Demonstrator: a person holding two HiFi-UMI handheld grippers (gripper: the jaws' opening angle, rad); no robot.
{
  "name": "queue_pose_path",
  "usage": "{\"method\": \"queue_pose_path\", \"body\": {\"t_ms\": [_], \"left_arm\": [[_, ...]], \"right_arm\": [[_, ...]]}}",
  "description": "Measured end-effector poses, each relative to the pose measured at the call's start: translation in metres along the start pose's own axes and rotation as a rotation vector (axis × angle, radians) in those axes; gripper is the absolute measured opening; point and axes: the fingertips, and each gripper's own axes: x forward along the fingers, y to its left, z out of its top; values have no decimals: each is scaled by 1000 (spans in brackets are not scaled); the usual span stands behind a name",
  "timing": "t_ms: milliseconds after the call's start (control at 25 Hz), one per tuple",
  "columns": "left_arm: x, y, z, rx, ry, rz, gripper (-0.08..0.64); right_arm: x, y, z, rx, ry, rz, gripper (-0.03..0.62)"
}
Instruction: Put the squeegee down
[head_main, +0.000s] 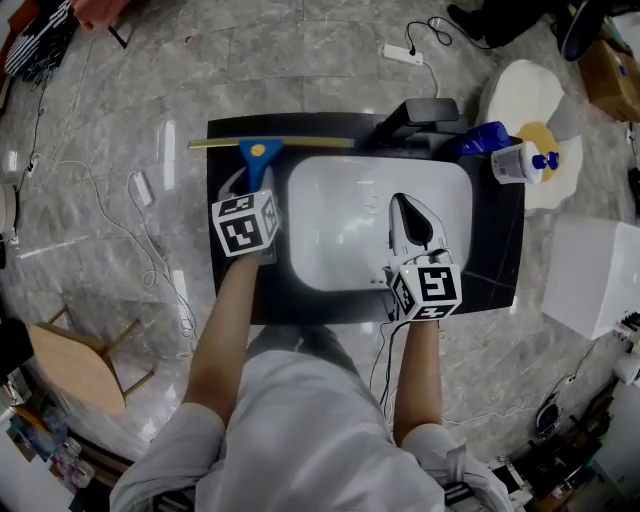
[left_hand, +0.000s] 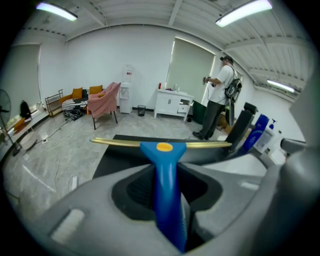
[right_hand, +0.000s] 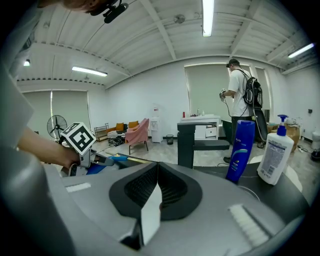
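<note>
A squeegee (head_main: 262, 148) with a blue handle (left_hand: 166, 190) and a brass-coloured blade (left_hand: 115, 143) is clamped by its handle in my left gripper (head_main: 250, 185). The blade lies crosswise over the back left of the black counter (head_main: 225, 300); I cannot tell whether it touches the counter. In the left gripper view the handle runs straight out between the jaws of the left gripper (left_hand: 167, 200). My right gripper (head_main: 405, 208) hovers over the white sink (head_main: 330, 215). The right gripper (right_hand: 155, 192) has its jaws closed on a thin white piece (right_hand: 151, 212), perhaps cloth or paper.
A black faucet (head_main: 415, 115) stands behind the sink, with a blue bottle (head_main: 485, 137) and a white pump bottle (head_main: 515, 163) to its right. A white box (head_main: 595, 275), a wooden stool (head_main: 75, 365) and floor cables surround the counter. A person (left_hand: 220, 95) stands farther off.
</note>
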Motion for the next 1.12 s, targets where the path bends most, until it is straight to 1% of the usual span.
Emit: {"method": "queue_pose_path", "body": {"t_ms": [400, 880, 1120], "left_arm": [[15, -7, -15, -14, 50, -15, 133], [16, -7, -16, -13, 45, -16, 135], [14, -10, -20, 17, 47, -23, 143]], "right_arm": [[6, 1, -8, 5, 23, 1, 5], [6, 1, -6, 0, 25, 4, 5], [5, 3, -7, -7, 28, 4, 5]]}}
